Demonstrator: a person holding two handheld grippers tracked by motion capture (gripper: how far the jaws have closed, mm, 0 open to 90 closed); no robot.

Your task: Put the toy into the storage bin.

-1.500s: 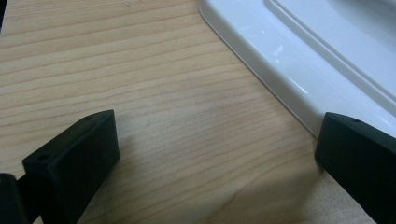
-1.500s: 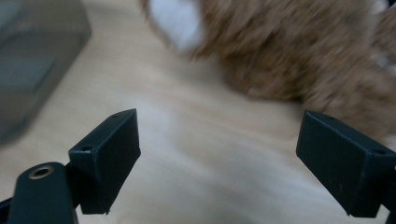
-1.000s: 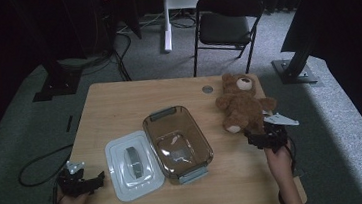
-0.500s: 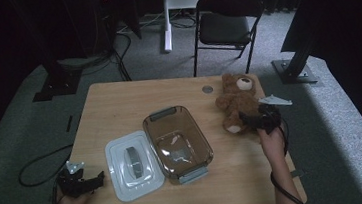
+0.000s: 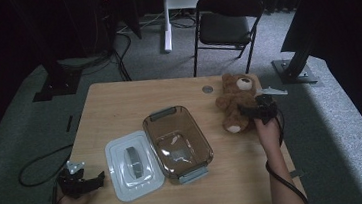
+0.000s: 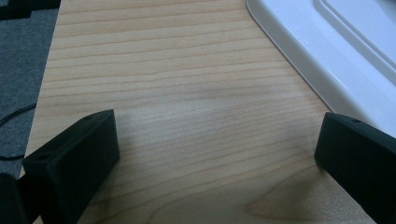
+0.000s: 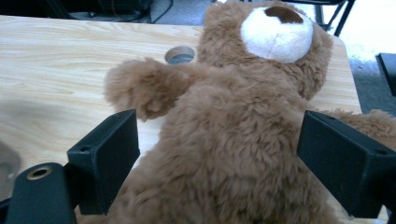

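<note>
Right gripper view: I've got the right gripper (image 7: 217,158) spread wide around the bear (image 7: 243,154) at the table's right edge, ready to pinch. Left gripper (image 6: 217,154) idles spread beside the lid (image 6: 336,51), box (image 5: 178,142) uncovered to receive.

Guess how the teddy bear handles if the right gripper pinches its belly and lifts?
Probably soft: the teddy bear is thick plush, so the right gripper, open with fingers on either side of the torso, would likely sink in before holding. Likely light for its size. Arms and head may flop; slipping seems unlikely on fur.
</note>
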